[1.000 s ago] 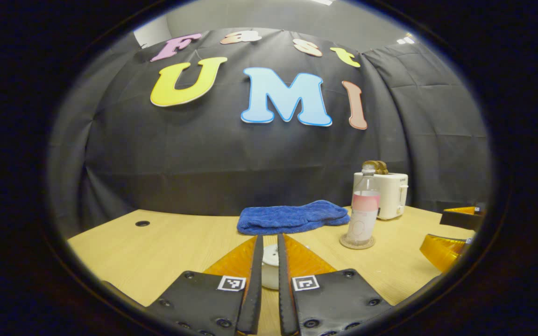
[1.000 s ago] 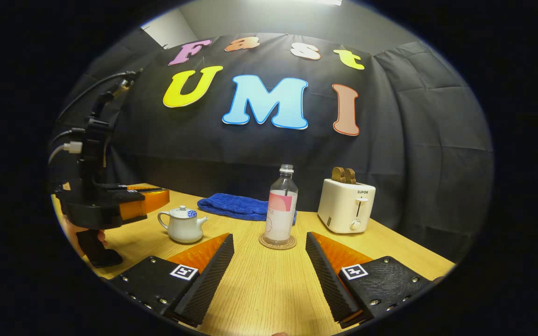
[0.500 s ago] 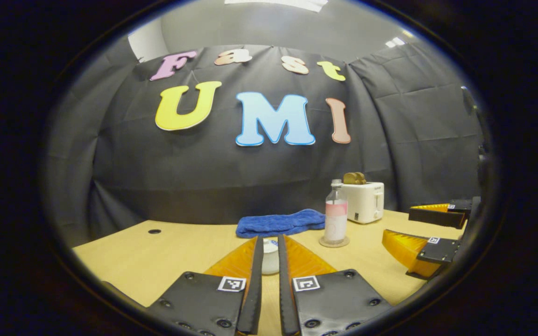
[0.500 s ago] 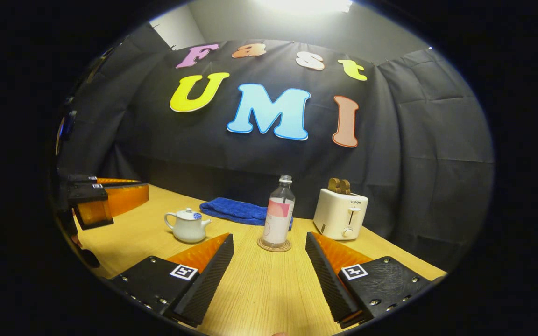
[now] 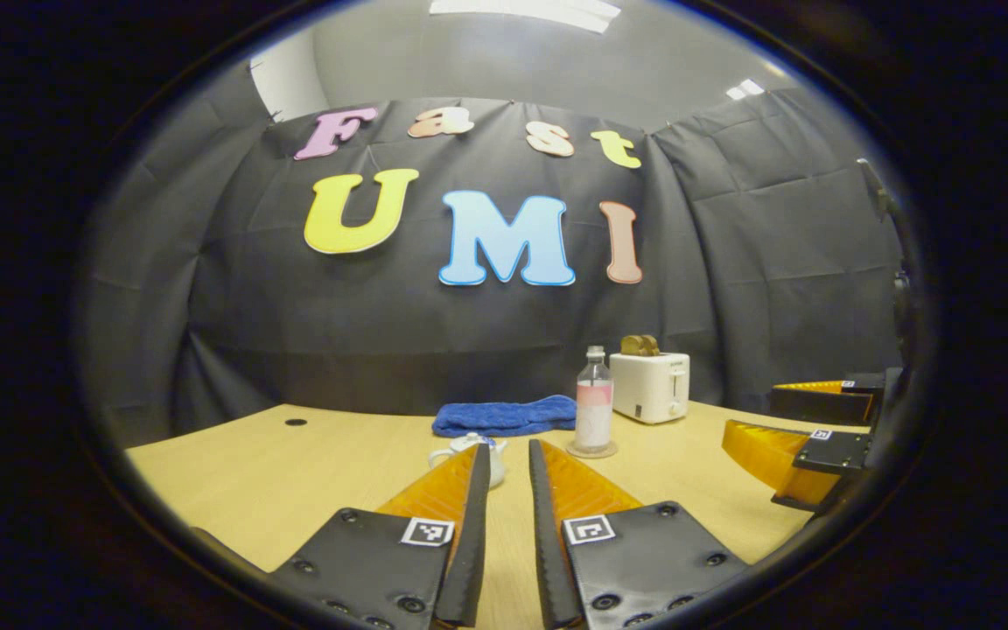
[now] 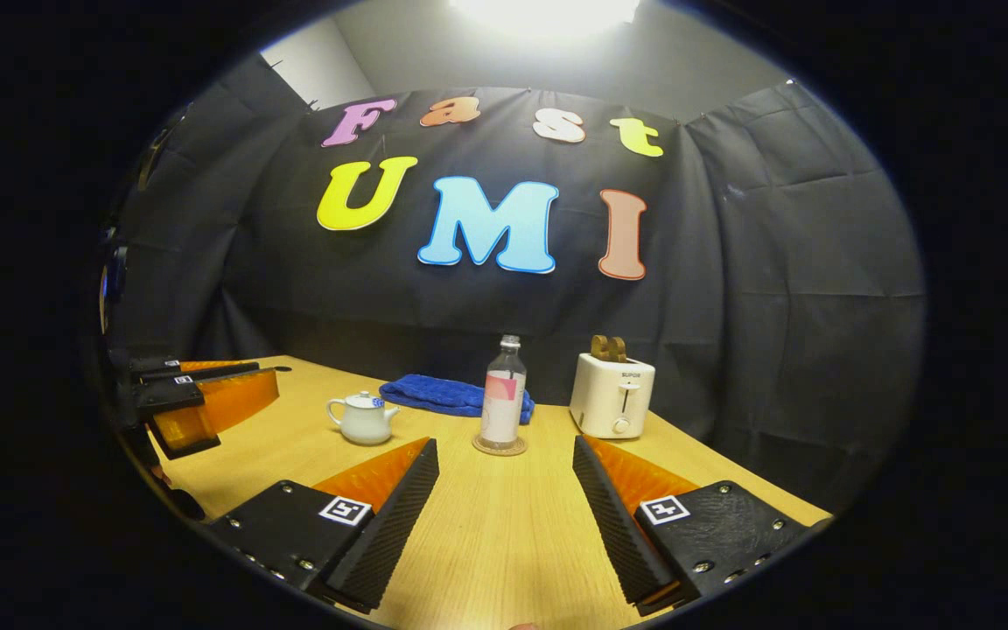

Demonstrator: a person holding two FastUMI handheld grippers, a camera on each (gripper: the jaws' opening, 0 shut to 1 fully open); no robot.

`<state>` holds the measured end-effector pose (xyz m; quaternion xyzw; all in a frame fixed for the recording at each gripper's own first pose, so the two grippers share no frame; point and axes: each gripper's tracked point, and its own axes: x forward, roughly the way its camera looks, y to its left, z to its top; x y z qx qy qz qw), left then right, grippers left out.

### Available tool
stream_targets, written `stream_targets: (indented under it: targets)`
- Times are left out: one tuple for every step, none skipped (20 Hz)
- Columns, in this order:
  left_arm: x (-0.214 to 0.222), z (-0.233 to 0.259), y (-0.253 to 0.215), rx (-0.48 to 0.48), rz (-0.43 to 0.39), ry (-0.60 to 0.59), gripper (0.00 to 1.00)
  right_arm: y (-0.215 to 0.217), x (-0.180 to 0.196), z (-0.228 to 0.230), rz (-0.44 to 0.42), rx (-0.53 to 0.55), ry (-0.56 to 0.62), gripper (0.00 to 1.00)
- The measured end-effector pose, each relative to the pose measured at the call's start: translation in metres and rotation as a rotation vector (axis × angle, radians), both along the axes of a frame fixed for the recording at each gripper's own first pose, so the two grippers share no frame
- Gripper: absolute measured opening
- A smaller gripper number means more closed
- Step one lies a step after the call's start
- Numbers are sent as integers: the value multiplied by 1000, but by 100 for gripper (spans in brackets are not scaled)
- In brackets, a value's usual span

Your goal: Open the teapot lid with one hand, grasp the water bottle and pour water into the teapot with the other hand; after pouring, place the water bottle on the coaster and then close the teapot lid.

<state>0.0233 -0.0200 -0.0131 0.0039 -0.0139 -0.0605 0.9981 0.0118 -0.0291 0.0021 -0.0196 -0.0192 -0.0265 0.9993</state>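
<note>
A small white teapot (image 5: 460, 448) (image 6: 364, 420) stands on the wooden table with its lid on, partly hidden behind my left gripper's finger in the left gripper view. The clear water bottle (image 5: 592, 402) (image 6: 501, 401) with a pink label stands upright on the round coaster (image 5: 592, 451) (image 6: 499, 448), to the right of the teapot. My left gripper (image 5: 508, 449) (image 6: 266, 374) is shut with only a narrow slit and nothing in it, a short way back from the teapot. My right gripper (image 6: 504, 444) (image 5: 753, 413) is open, empty and pointing at the bottle from a distance.
A folded blue towel (image 5: 504, 416) (image 6: 434, 394) lies behind the teapot and bottle. A white toaster (image 5: 649, 385) (image 6: 613, 395) with bread in its slots stands right of the bottle. A small dark hole (image 5: 296, 422) is in the tabletop at far left.
Both grippers have drawn back from the table's objects, which now look smaller and farther off. The left gripper has backed away from the teapot, showing more of the pot.
</note>
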Motion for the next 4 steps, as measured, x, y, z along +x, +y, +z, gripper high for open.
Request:
stream_targets:
  targets:
    - [-5,-2,-2,-4,2,1,32,1,-4,-3,3,0,4,96]
    - [-7,-5,-3,-9,2,9,35,2,-7,-6,6,1,8,96]
    - [-10,-7,-5,-14,3,17,31,3,-10,-8,10,4,14,96]
    - [-13,-10,-7,-18,3,26,39,4,-13,-10,13,7,15,96]
